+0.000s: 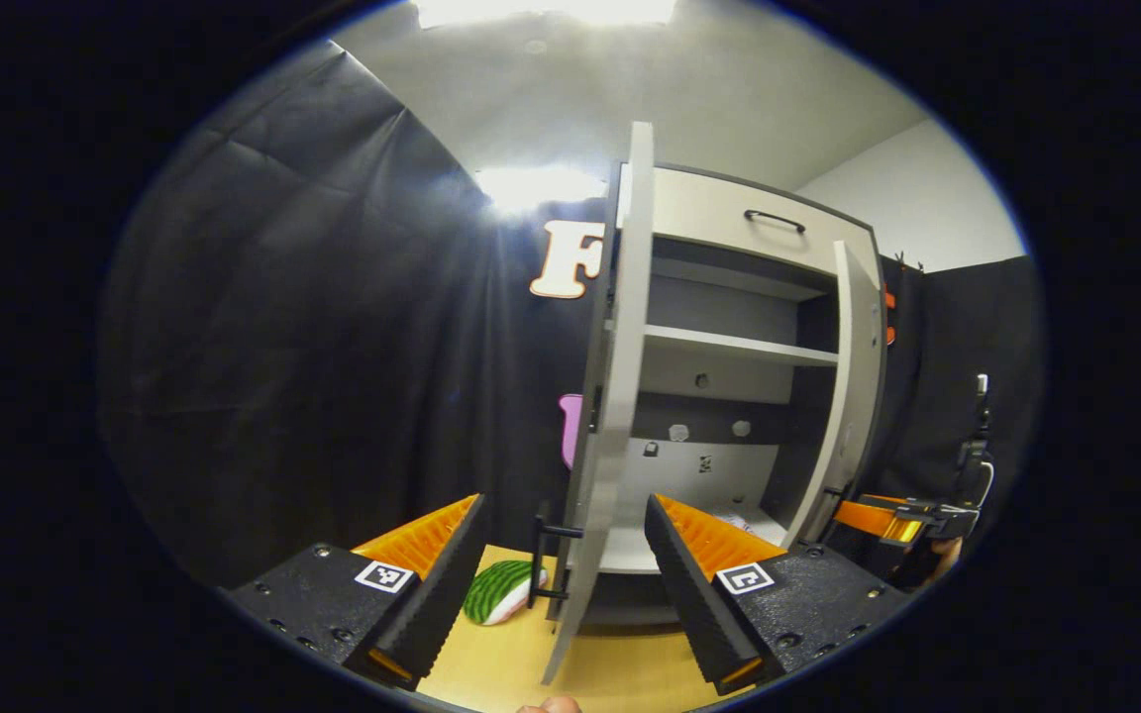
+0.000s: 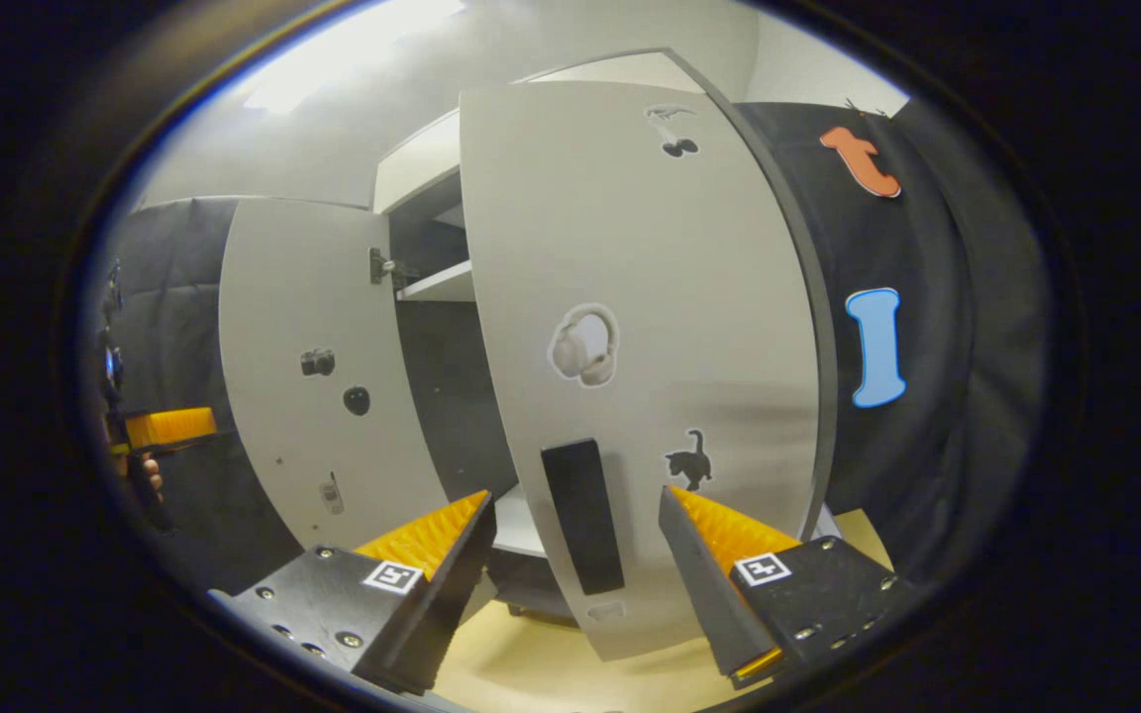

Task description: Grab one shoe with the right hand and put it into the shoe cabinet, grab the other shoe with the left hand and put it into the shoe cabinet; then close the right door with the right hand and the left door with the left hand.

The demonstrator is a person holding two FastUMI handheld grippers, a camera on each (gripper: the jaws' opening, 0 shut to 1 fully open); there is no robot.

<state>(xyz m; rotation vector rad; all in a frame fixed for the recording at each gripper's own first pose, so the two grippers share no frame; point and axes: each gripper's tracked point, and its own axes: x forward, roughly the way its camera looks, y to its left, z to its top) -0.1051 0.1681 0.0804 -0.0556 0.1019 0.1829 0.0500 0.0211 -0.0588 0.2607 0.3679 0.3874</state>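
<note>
The grey shoe cabinet point(image 1: 729, 297) stands with both doors open. Its left door point(image 1: 620, 396) faces me edge-on in the left gripper view, with a black handle point(image 1: 551, 564) low down. My left gripper point(image 1: 565, 505) is open just in front of that door edge, holding nothing. A pale shoe point(image 1: 734, 520) shows on the bottom shelf, mostly hidden behind a finger. In the right gripper view my right gripper point(image 2: 572, 495) is open, its fingers on either side of the black handle point(image 2: 582, 515) on the right door point(image 2: 650, 297). Whether they touch it I cannot tell.
A green striped thing point(image 1: 499, 591) lies on the tan floor point(image 1: 521, 654) left of the left door. The right gripper's orange finger point(image 1: 873, 517) shows beside the right door point(image 1: 858, 396). The left gripper point(image 2: 169, 426) appears far left, beyond the left door's inner face point(image 2: 303, 376).
</note>
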